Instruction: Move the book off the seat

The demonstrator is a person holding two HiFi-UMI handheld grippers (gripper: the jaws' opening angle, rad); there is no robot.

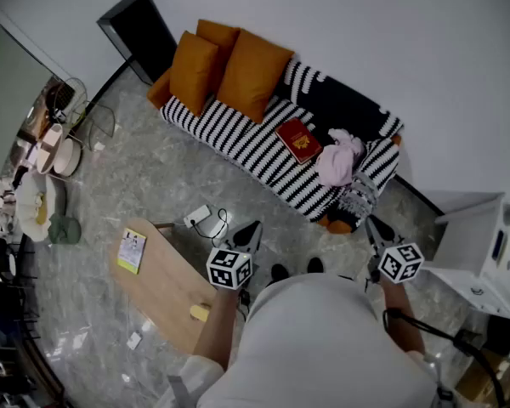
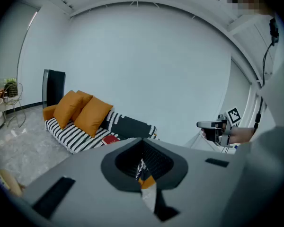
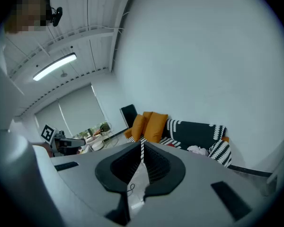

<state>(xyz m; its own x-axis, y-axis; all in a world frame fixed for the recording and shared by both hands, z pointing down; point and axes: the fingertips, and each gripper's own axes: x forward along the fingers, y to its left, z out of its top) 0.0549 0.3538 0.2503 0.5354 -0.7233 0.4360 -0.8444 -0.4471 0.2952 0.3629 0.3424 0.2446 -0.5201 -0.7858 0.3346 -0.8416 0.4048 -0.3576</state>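
Note:
A red book (image 1: pixel 298 139) lies flat on the black-and-white striped sofa seat (image 1: pixel 238 138), just left of a pink cloth (image 1: pixel 340 155). In the left gripper view the book (image 2: pixel 110 139) shows small and far off. I stand a few steps from the sofa with both grippers held up in front of me. My left gripper (image 1: pixel 248 232) is shut with nothing in it, and my right gripper (image 1: pixel 374 228) is also shut and empty. Both point toward the sofa, well short of the book. The left gripper view shows the right gripper (image 2: pixel 213 125) level beside it.
Three orange cushions (image 1: pixel 229 66) lean at the sofa's left end. A low wooden table (image 1: pixel 166 283) stands at my left front, with a cable and power strip (image 1: pixel 200 215) on the marble floor. A white cabinet (image 1: pixel 480 245) is at my right, a black box (image 1: pixel 140 32) beyond the sofa.

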